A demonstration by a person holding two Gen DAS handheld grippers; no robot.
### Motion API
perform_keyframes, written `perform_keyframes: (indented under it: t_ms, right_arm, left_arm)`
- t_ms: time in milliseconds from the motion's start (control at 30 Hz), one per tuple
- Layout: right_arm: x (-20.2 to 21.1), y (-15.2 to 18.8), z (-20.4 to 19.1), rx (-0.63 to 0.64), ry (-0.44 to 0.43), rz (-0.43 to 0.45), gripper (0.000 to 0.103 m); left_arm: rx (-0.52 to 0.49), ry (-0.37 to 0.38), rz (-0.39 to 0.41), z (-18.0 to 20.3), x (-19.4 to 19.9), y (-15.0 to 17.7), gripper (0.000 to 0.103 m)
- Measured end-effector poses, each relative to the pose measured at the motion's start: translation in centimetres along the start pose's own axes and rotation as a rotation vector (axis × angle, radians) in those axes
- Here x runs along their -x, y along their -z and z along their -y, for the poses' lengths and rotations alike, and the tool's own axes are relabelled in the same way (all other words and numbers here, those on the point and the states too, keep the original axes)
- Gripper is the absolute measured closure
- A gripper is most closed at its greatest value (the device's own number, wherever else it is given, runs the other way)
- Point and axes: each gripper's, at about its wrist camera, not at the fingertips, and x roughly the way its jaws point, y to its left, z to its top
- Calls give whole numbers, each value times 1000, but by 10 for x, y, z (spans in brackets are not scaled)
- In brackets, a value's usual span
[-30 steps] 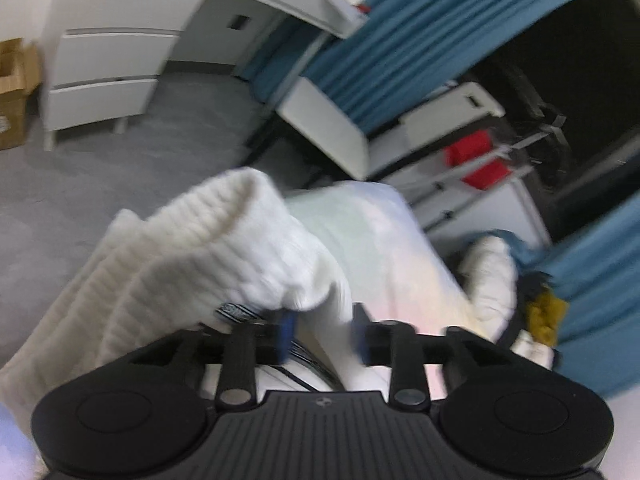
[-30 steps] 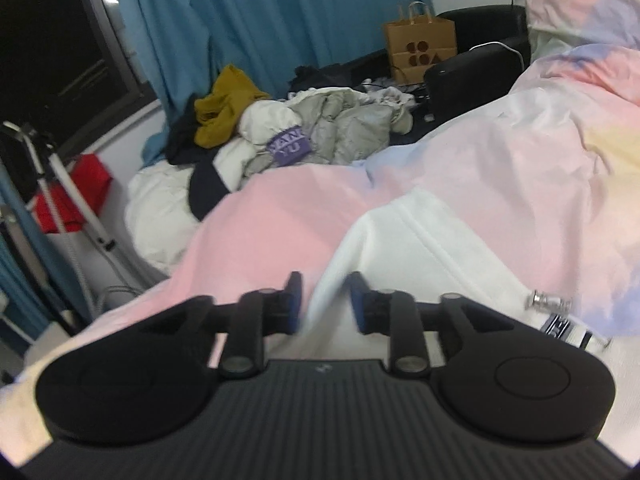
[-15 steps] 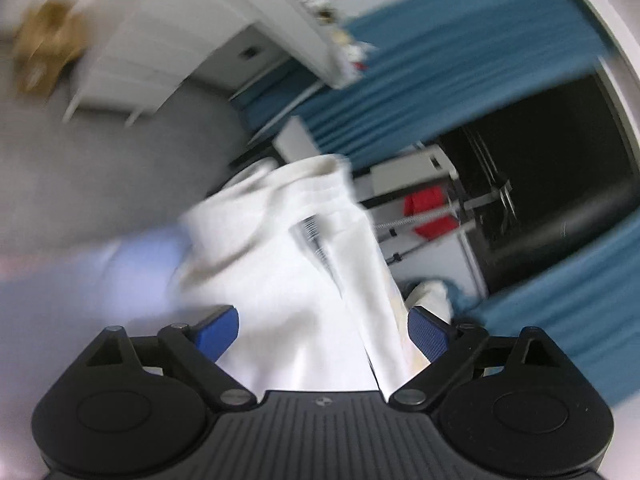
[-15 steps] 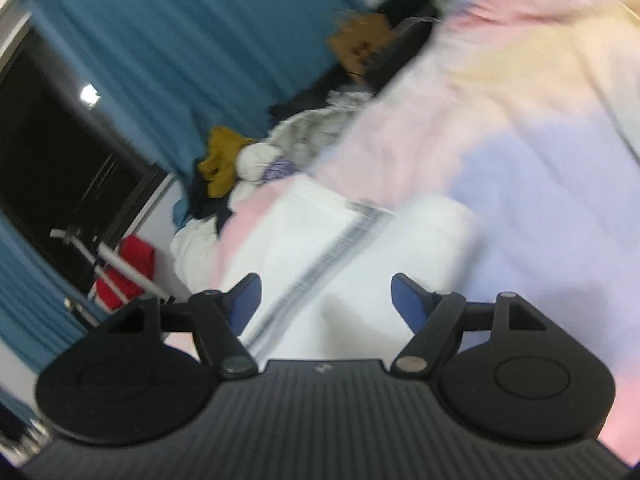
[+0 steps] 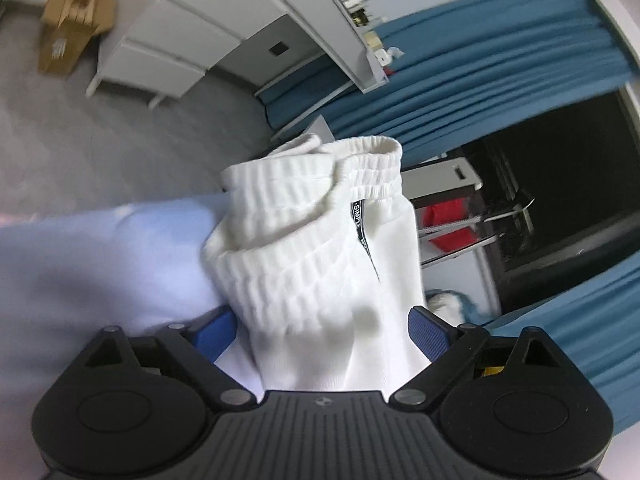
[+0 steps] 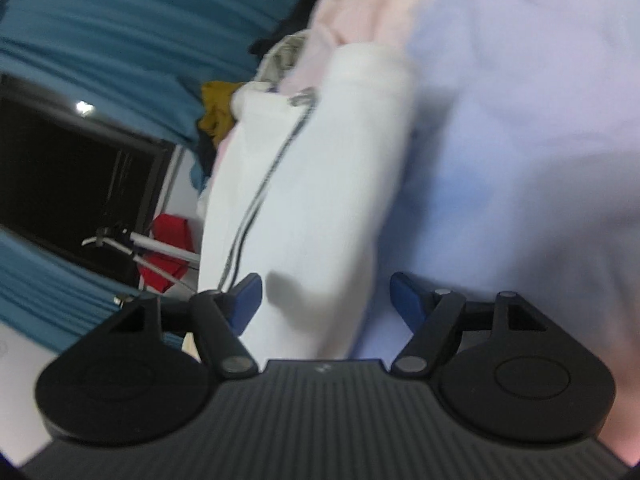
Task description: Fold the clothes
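Observation:
White trousers (image 5: 320, 240) with a ribbed elastic waistband and a black lettered drawstring lie bunched on the pastel bed cover (image 5: 100, 264). My left gripper (image 5: 322, 332) is open wide just behind the waistband; cloth lies between the blue pads (image 5: 216, 332) without being pinched. In the right wrist view the same white trousers (image 6: 320, 160), with a thin dark stripe, stretch away over the bed cover (image 6: 520, 160). My right gripper (image 6: 326, 300) straddles their near end, its jaws closing but still apart from the cloth. That view is blurred.
A white drawer unit (image 5: 168, 52) and a cardboard box (image 5: 68, 40) stand on the grey floor beyond the bed. Blue curtains (image 5: 480, 60), a dark window (image 6: 72, 168), a rack with something red (image 5: 448, 228) and a clothes pile (image 6: 224, 108) lie further off.
Both grippers were shut on the white cloth a second ago and have let it go, their jaws spreading wide. Both hands dropped and rolled; the trousers now rest on the bed.

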Motion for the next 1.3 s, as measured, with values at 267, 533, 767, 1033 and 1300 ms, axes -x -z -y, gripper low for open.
perform_keyframes:
  t_ms: [267,533,767,1033,1300]
  right_arm:
    - [-31,-8,-17,140,7,103,82]
    - [7,1,-37,193,56,199,92]
    - [68,7,-49,111,64,215,93]
    - [144,18,-34,-6,98,172,93]
    - [167,28,-30,74,154,109,93]
  left_arm:
    - [-83,-114,52,30,-40,-1,40]
    - [-18,-36,63,23,-28,-11,87]
    - [-29,47,77,19,42,-24,90]
    - [10,11,-6,-9,122,-58,90]
    - [0,-80,-105,-44,172,-74,87]
